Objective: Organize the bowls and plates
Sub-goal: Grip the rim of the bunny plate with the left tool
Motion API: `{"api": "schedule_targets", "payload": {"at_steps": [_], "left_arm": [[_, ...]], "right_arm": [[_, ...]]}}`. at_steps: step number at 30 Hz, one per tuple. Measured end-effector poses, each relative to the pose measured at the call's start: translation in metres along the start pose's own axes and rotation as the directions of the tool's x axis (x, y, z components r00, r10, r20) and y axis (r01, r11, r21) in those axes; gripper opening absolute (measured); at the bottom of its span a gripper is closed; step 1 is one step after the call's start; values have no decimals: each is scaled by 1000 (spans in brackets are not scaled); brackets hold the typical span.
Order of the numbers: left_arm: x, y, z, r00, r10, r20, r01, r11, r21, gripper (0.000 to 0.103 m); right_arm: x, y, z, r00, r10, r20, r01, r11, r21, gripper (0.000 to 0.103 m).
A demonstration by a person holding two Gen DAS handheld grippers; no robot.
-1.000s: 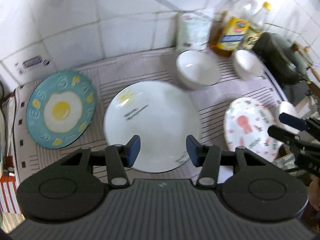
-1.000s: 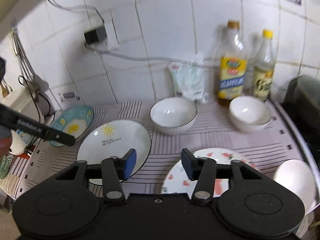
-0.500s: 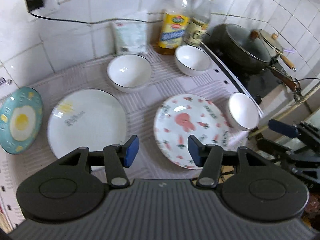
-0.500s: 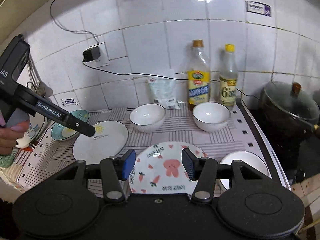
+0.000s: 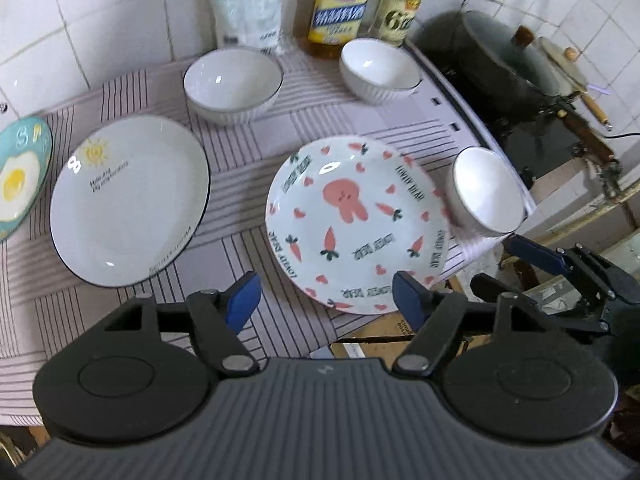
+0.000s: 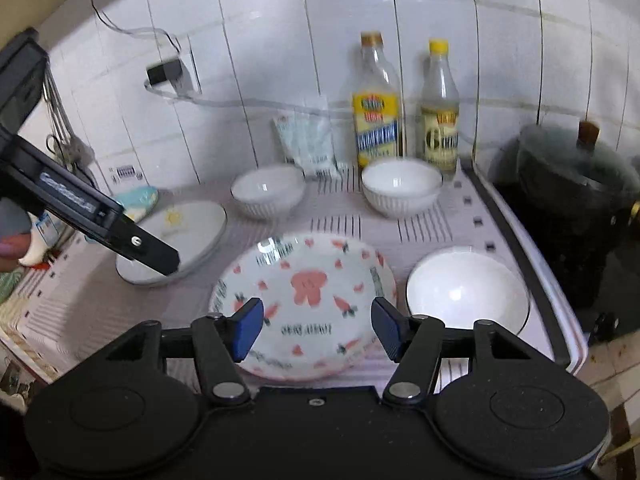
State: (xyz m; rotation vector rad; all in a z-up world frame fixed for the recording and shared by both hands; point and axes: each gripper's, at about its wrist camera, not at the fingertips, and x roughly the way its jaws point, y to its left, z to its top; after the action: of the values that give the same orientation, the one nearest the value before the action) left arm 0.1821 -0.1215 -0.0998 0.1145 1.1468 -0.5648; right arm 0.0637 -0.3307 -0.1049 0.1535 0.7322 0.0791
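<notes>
On a striped mat lie a rabbit-and-carrot plate, a white sun-print plate and a blue fried-egg plate. Three white bowls stand around: back middle, back right, front right. My left gripper is open and empty, above the mat's front edge. My right gripper is open and empty, just before the rabbit plate; it shows in the left wrist view.
Two oil bottles and a white pouch stand against the tiled wall. A dark lidded pot sits on the stove at the right. The counter's front edge drops off below the rabbit plate.
Both views have swung right and closer to the rabbit plate. The left gripper moved from over the sun plate toward the rabbit plate. Both stay open.
</notes>
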Motion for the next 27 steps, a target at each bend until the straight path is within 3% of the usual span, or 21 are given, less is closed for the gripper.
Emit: {"api": "schedule_targets", "payload": {"at_steps": [3, 9, 15, 20, 24, 27], "left_arm": [[20, 7, -6, 1000, 17, -5, -17, 999, -29, 75], [62, 32, -11, 999, -16, -42, 10, 990, -139, 72], [85, 30, -9, 1000, -4, 1, 5, 994, -111, 65], [102, 29, -3, 1000, 19, 14, -17, 994, -112, 49], [109, 35, -1, 1000, 23, -7, -24, 992, -125, 19], [110, 40, -1, 1000, 2, -7, -3, 988, -152, 18]], "right_arm": [[19, -10, -14, 999, 17, -40, -16, 999, 30, 65], [54, -25, -37, 997, 32, -74, -24, 994, 104, 65], [72, -36, -40, 998, 63, -28, -57, 978, 199, 64], [82, -41, -38, 999, 49, -8, -46, 969, 244, 47], [86, -47, -38, 1000, 12, -20, -6, 959, 282, 24], [86, -53, -39, 1000, 22, -22, -13, 940, 340, 22]]}}
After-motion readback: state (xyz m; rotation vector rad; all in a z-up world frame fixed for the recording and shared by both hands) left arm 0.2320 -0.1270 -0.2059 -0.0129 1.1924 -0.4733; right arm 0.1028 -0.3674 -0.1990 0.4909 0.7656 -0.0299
